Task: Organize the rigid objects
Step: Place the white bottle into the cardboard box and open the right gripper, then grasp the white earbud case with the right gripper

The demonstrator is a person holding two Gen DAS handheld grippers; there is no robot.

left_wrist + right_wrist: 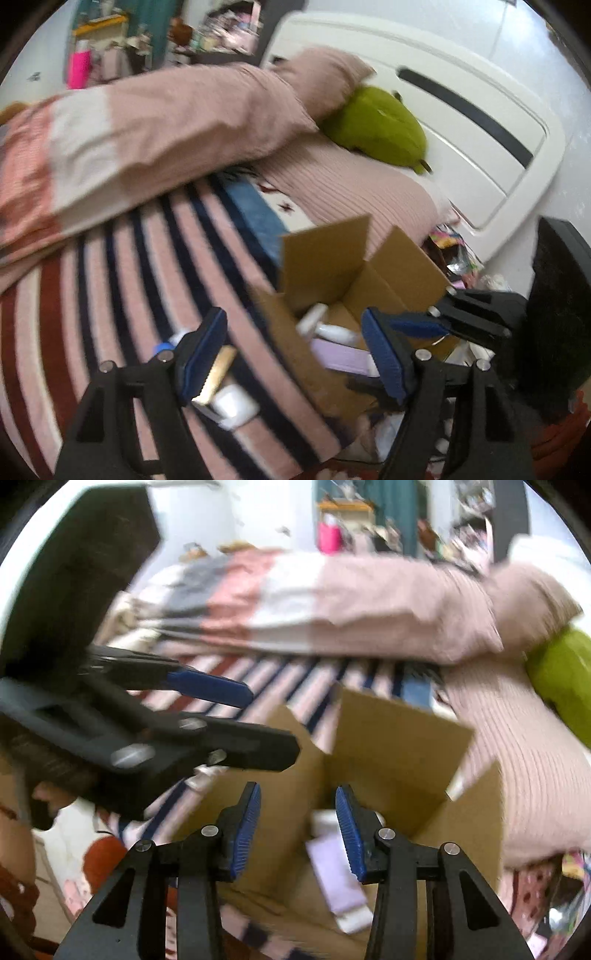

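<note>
An open cardboard box [391, 280] stands on the striped bed; it also shows in the right wrist view [399, 746]. Inside lie a lilac flat box [343, 356], also in the right wrist view [332, 871], and a white bottle [332, 330]. On the blanket left of the box lie a gold-edged item [219, 373], a white block [234, 406] and a blue-capped thing [164, 347]. My left gripper [295, 354] is open and empty, over the box's near wall. My right gripper [299, 827] is open and empty above the box's inside; it shows in the left wrist view [424, 325].
A pink folded duvet [147, 125] and a green plush [376, 125] lie at the bed's far side. A white headboard [461, 122] stands behind. Clutter fills the gap [454, 251] between bed and wall. A person's masked face [37, 805] is at the left.
</note>
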